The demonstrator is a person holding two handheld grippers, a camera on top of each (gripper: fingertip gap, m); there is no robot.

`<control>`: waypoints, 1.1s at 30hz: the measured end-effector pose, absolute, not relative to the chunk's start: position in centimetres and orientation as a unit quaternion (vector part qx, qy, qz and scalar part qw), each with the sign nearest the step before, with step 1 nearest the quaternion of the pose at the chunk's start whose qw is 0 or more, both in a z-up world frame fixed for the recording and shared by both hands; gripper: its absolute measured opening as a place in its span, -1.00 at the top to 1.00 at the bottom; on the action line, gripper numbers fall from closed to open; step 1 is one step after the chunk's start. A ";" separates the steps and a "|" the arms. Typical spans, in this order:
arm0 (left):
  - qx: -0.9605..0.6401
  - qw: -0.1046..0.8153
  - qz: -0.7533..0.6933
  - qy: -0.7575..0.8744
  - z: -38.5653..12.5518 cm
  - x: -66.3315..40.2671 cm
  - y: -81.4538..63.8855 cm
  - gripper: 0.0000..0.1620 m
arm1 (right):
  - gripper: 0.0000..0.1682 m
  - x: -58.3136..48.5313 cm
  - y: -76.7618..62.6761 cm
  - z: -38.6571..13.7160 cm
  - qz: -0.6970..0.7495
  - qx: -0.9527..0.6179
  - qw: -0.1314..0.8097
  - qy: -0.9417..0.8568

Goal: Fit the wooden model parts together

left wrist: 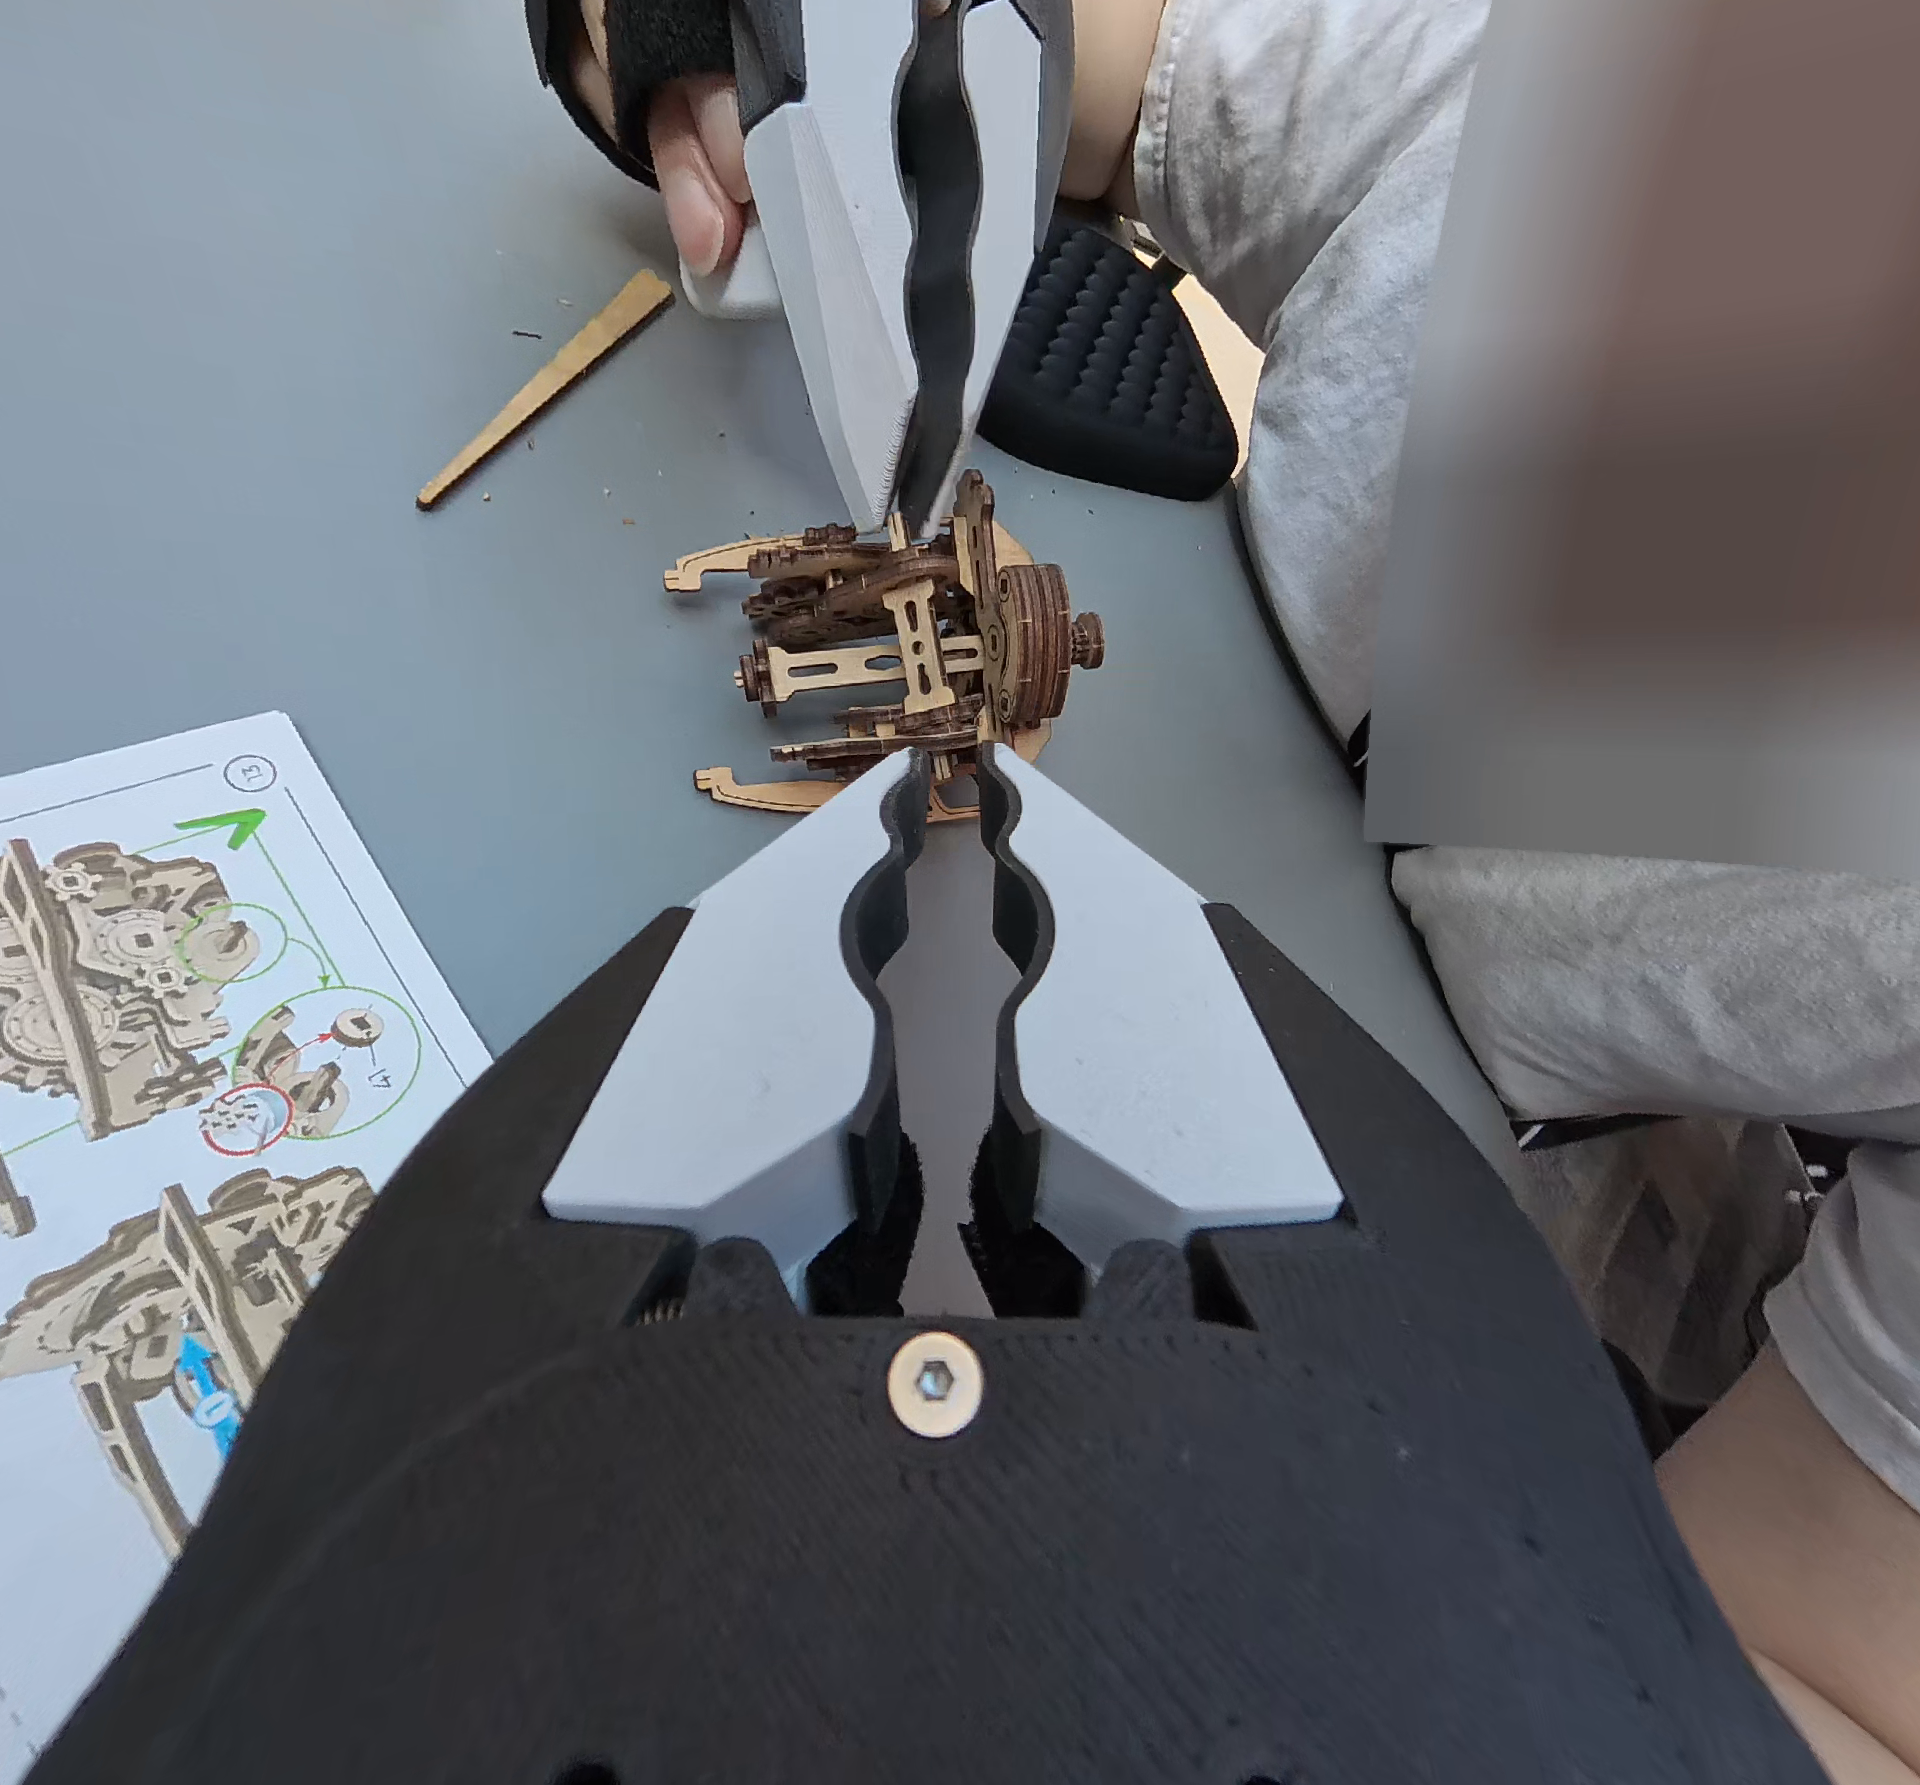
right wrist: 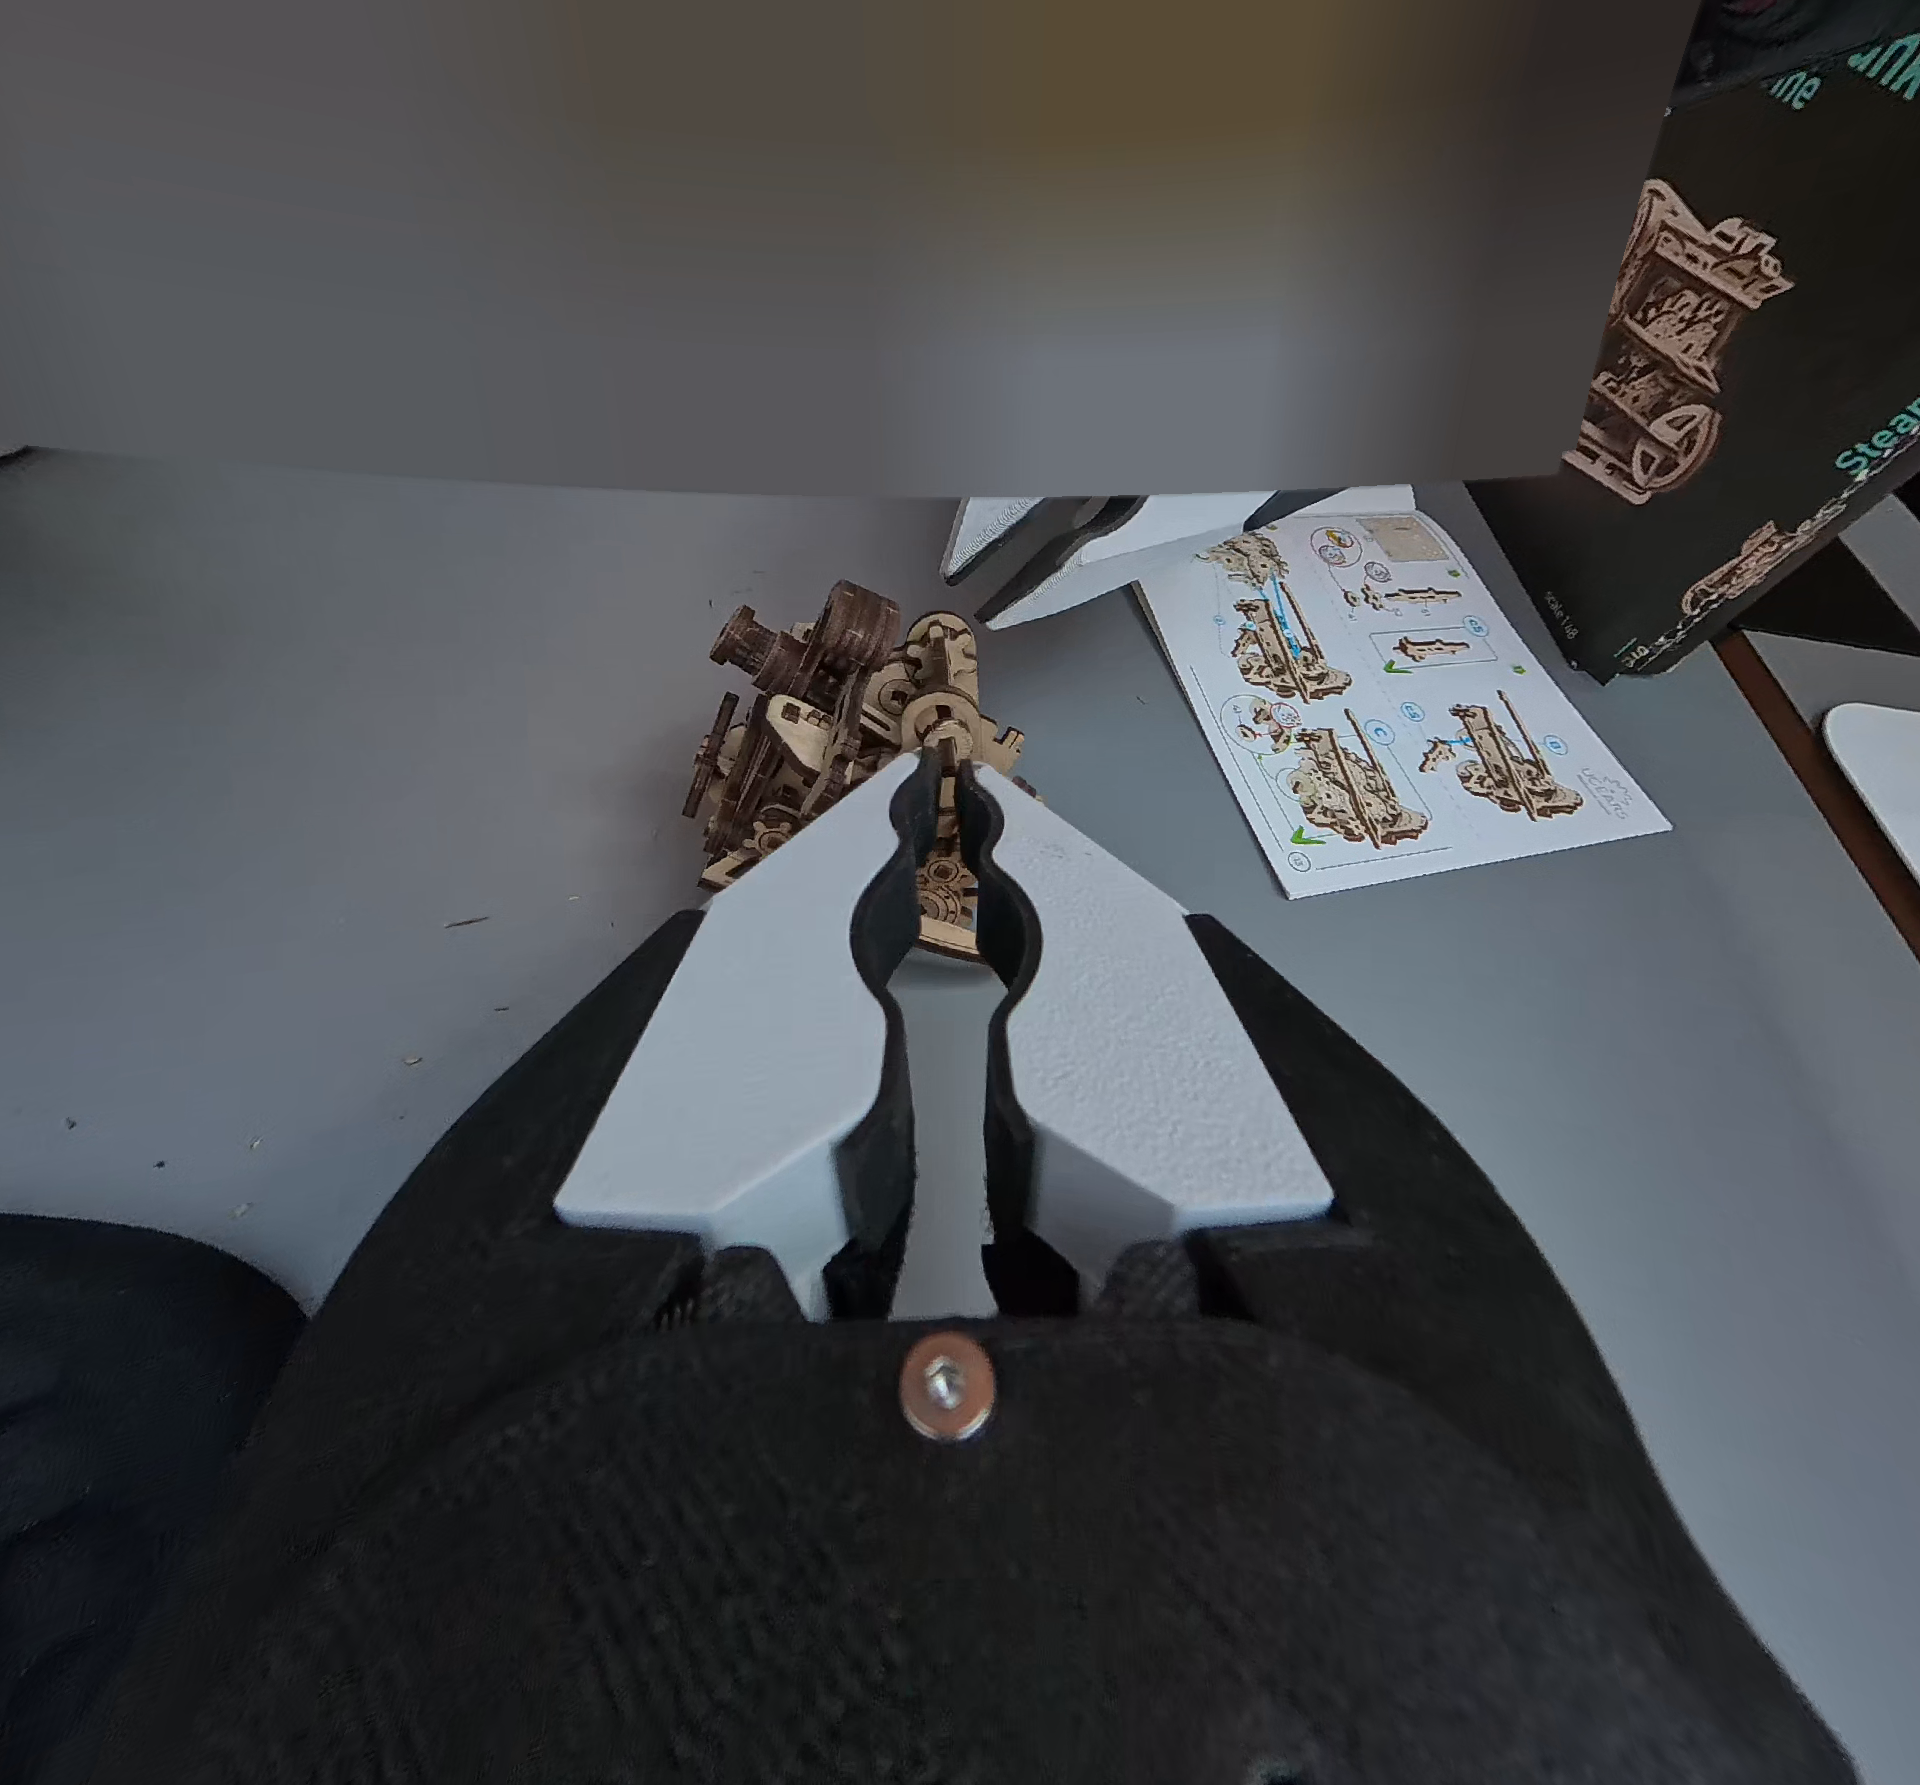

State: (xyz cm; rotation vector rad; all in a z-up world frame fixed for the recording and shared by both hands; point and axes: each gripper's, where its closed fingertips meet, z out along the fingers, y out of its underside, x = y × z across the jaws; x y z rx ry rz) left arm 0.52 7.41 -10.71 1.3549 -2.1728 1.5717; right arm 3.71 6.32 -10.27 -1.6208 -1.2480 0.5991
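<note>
The brown wooden model (left wrist: 914,655) lies on the grey table (left wrist: 260,281), a cluster of gears, struts and a thick wheel. My left gripper (left wrist: 951,769) is at its near edge, jaws almost closed with the edge of the model's pale plate between the tips. My right gripper (left wrist: 914,520) comes down from above onto the model's far side. In the right wrist view my right gripper (right wrist: 940,769) is shut on a small pin (right wrist: 940,746) sticking out of the model (right wrist: 810,696). The left gripper (right wrist: 964,599) shows just beyond the model.
An instruction sheet (left wrist: 156,1008) lies left of the left gripper and also shows in the right wrist view (right wrist: 1403,696). A tapered wooden stick (left wrist: 545,390) lies far left. A black kit box (right wrist: 1714,385) stands right. A person's grey sleeve (left wrist: 1330,281) is at right. The gap from one gripper's tips to the other's is roughly 4 cm.
</note>
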 end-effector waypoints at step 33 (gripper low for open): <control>0.405 -0.088 0.396 -0.819 -9.8 4.7 4.4 0.71 | 0.92 9.2 1.9 -6.6 0.170 -0.715 0.488 -0.472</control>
